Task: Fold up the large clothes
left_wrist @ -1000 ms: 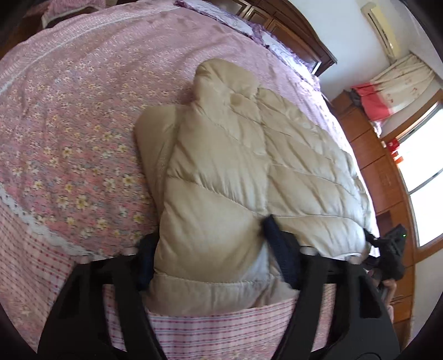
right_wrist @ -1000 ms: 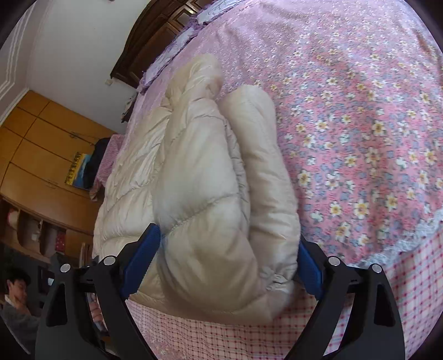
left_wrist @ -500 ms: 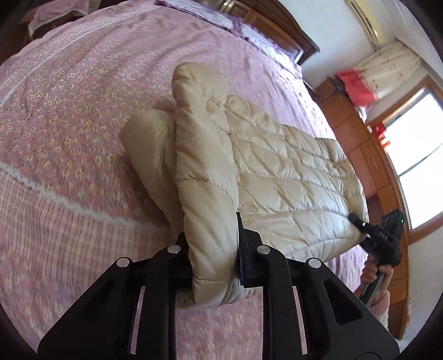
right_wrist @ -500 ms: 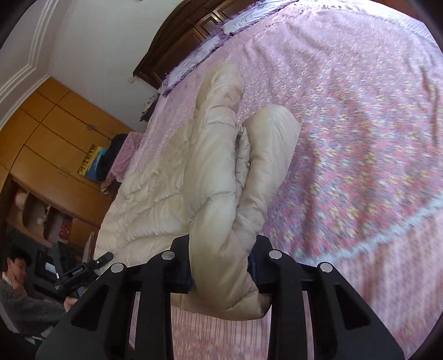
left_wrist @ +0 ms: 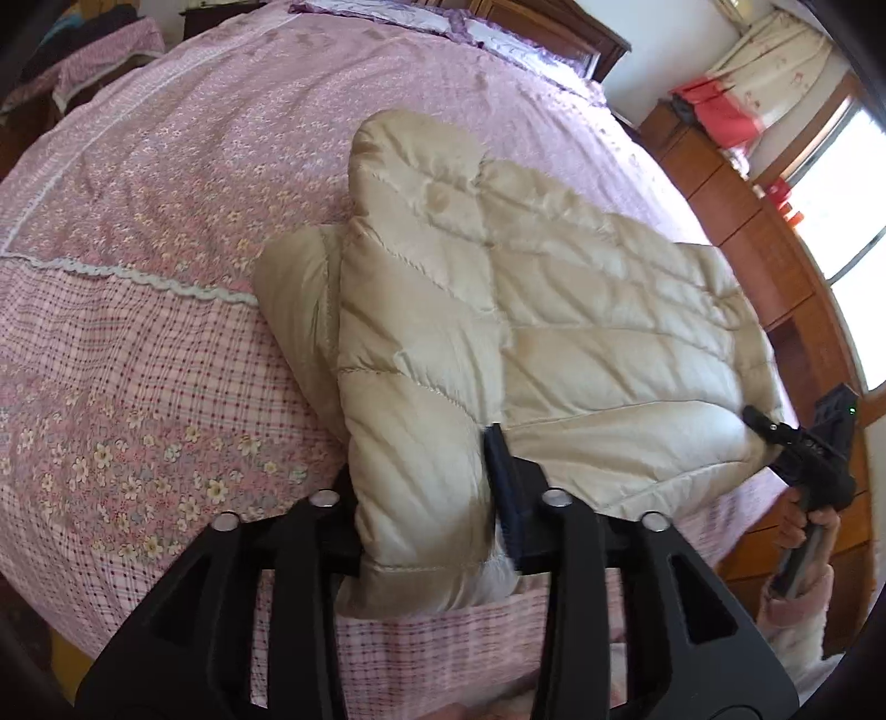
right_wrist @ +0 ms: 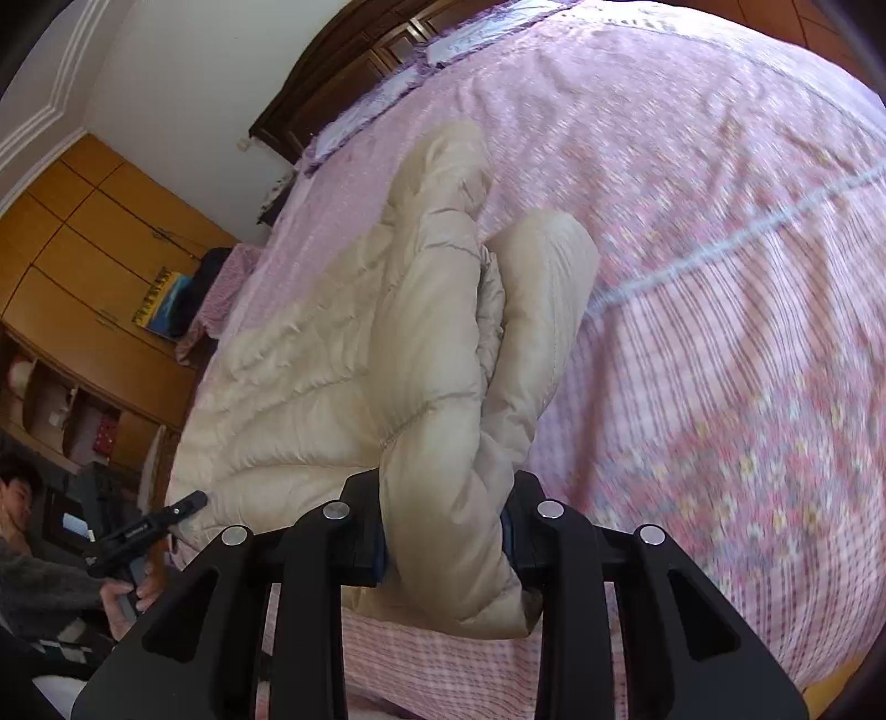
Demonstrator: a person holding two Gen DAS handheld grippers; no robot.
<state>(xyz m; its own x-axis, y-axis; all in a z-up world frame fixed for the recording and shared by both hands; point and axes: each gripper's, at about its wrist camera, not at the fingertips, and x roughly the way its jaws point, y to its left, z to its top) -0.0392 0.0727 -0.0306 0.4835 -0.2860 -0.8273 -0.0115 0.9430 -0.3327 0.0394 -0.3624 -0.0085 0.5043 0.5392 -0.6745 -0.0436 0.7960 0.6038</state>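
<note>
A beige quilted down jacket [left_wrist: 554,310] lies across the pink floral bed [left_wrist: 166,221], folded lengthwise with a sleeve tucked under. My left gripper [left_wrist: 423,476] holds the jacket's near left corner; its jaws are opening, but the puffy fold still fills the gap between the pads. In the right wrist view, my right gripper [right_wrist: 443,498] is shut on the other near corner of the jacket [right_wrist: 332,387]. Each gripper also appears in the other's view, the right gripper [left_wrist: 803,448] at the far right and the left gripper [right_wrist: 149,526] at the lower left.
The bed [right_wrist: 720,277] ends just below the jacket's hem, with its checked border hanging down. A dark headboard [left_wrist: 554,27] and pillows stand at the far end. Wooden cabinets [left_wrist: 775,249] run under a window; a wardrobe [right_wrist: 83,249] stands opposite. A person [right_wrist: 22,498] is at the lower left.
Both grippers closed on the jacket's near corners and drew it back to the bed's near edge. The left jaws now stand wider than half a second ago.
</note>
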